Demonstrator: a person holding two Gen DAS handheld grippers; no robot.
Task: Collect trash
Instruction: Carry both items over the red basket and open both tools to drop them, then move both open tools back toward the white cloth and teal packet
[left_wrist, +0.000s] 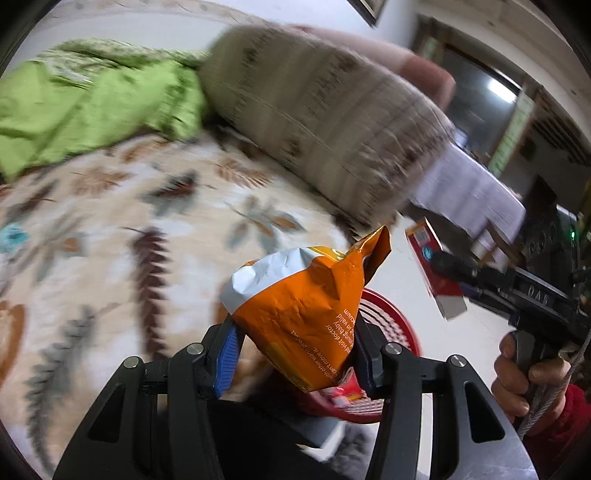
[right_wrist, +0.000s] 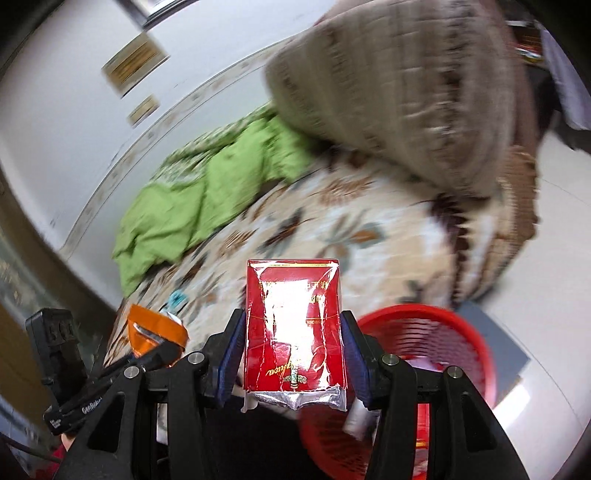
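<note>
- Left gripper (left_wrist: 291, 354): I have it closed on a crumpled orange snack bag (left_wrist: 310, 310), pinched low at its sides so the loose silver-lined top stands clear of the pads.
- Right gripper (right_wrist: 293, 354): I have it clamped across the flat sides of a red cigarette pack (right_wrist: 293, 325), its torn foil end toward me, so it cannot slip.
- Red basket (right_wrist: 436, 343): on the pale floor by the near edge of the bed, just below and beyond both loads; some wrappers seem to lie inside. I judge I hold both pieces near it ready to drop.
- Bed cover (left_wrist: 110, 221): leaf-printed, to the left and far side; green blanket (left_wrist: 92, 103) and a brown woven pillow (left_wrist: 332, 122) lie farther back.
- Writing, bag: upside-down white print, partly legible: "visit doctor", "baby", "valid"; no brand readable.
- Writing, pack: gold script and characters, glare-washed; I cannot read them. The other gripper's body carries small white lettering, blurred.
</note>
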